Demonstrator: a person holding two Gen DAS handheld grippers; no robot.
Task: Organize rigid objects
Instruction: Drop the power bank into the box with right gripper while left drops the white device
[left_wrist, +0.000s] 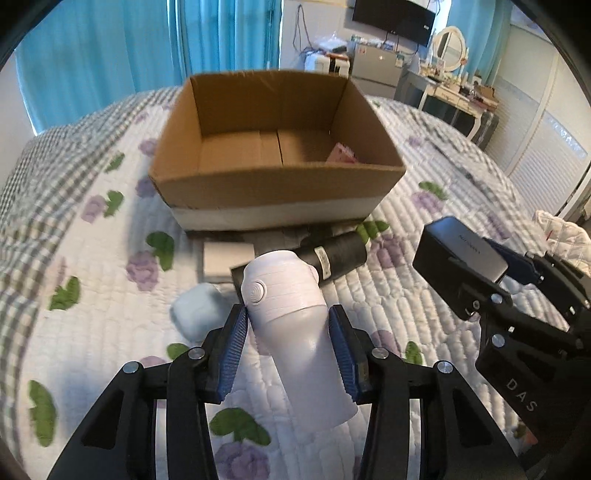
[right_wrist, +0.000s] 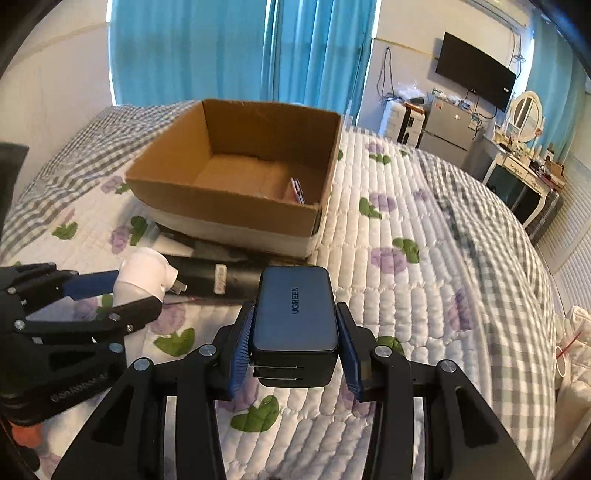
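Tongs (left_wrist: 288, 325) clamp white bottle (left_wrist: 295, 314); other tongs (right_wrist: 295, 332) clamp charger (right_wrist: 295, 314).

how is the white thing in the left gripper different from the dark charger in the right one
The white device is rounded and cylindrical; the UGREEN charger is a flat-faced dark block. The white device shows a round ribbed button; the charger shows printed lettering. Both are clamped between blue pads, left gripper and right gripper, short of the cardboard box.

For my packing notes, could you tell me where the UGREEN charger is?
The UGREEN charger is clamped in the right gripper above the quilt, short of the cardboard box.
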